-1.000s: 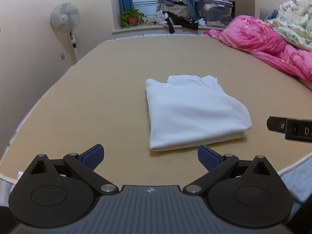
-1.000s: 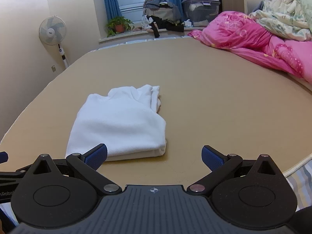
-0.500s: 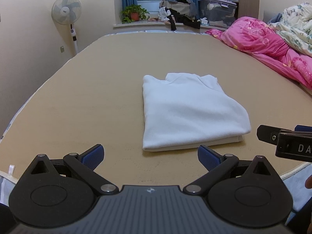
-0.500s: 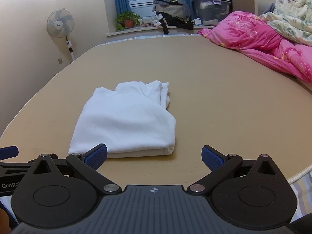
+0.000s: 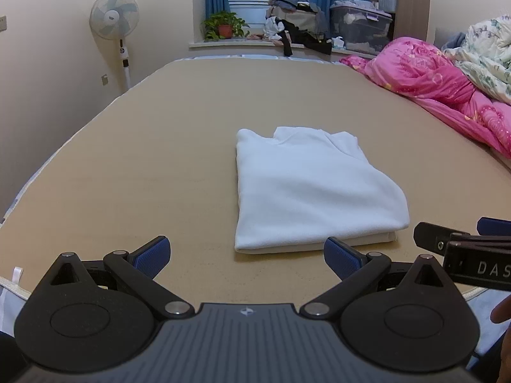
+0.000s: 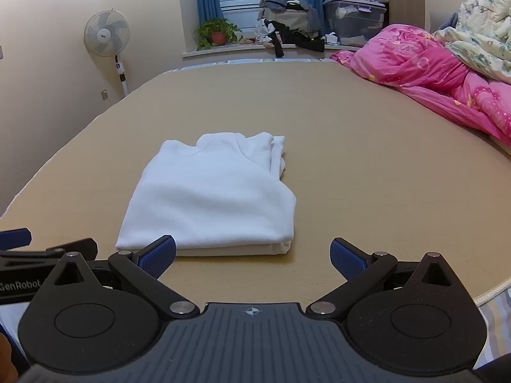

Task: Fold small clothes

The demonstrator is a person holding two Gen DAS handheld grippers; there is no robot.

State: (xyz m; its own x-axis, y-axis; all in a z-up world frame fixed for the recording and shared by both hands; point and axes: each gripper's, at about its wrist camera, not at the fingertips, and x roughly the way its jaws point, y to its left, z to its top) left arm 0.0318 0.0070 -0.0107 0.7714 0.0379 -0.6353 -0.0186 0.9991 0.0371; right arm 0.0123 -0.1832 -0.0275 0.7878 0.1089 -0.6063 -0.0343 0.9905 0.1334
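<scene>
A white garment [image 5: 314, 188] [image 6: 214, 194] lies folded into a neat rectangle on the tan bed surface [image 5: 159, 159], its collar end facing away from me. My left gripper [image 5: 246, 255] is open and empty, hovering just short of the garment's near edge. My right gripper [image 6: 252, 255] is open too, nothing between its blue pads, with its left pad close to the garment's near edge. The right gripper's body [image 5: 472, 255] shows at the right edge of the left wrist view. In the right wrist view the left gripper's body [image 6: 28, 255] sits at the far left.
A pink quilt [image 5: 447, 95] and a floral blanket [image 5: 485, 54] are heaped along the right side. A standing fan [image 5: 115, 22] is by the left wall. A potted plant [image 5: 223, 27], piled clothes and a plastic storage box [image 5: 361, 28] line the windowsill. The bed's near edge [image 6: 491, 293] runs just below the grippers.
Both grippers have drawn back and levelled out, staying open. The folded garment has not moved; the other gripper now shows further into each view.
</scene>
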